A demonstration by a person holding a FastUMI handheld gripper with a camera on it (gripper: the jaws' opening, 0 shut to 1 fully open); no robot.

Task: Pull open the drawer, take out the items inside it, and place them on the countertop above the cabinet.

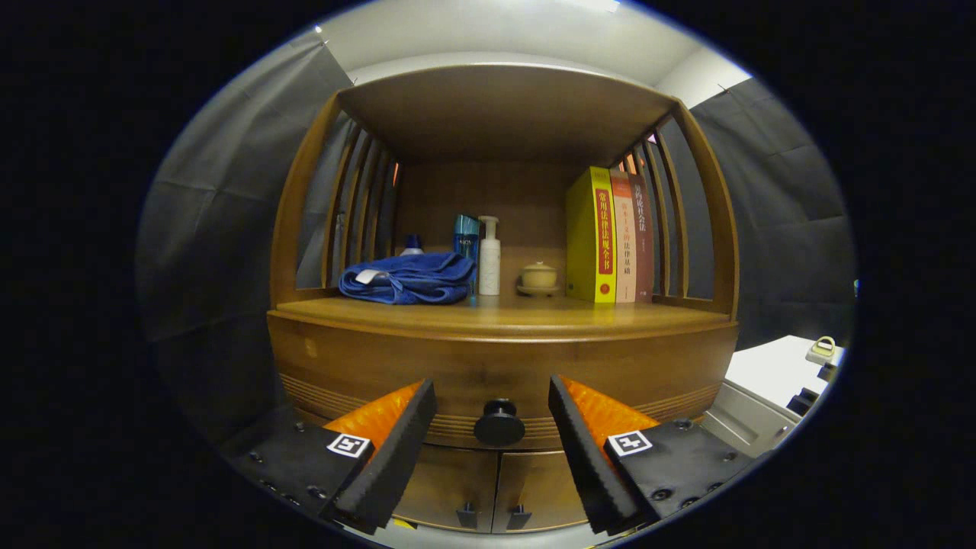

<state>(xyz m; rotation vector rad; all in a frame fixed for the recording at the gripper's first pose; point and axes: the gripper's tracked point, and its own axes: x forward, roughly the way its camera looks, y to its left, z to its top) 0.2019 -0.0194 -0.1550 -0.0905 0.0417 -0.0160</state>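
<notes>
A wooden cabinet faces me, its drawer [427, 370] closed under the countertop [503, 314]. A round dark knob [499, 422] sits at the middle of the drawer front. My gripper [492, 412] stands open, with the knob between its two fingers and a gap on each side, so neither finger touches it. The drawer's contents are hidden.
On the countertop lie a folded blue towel [408, 277], a teal bottle [466, 238], a white pump bottle [489, 258], a small lidded cup [539, 276] and three upright books [610, 236]. Two small doors [488, 488] sit below the drawer. A white unit [770, 381] stands to the right.
</notes>
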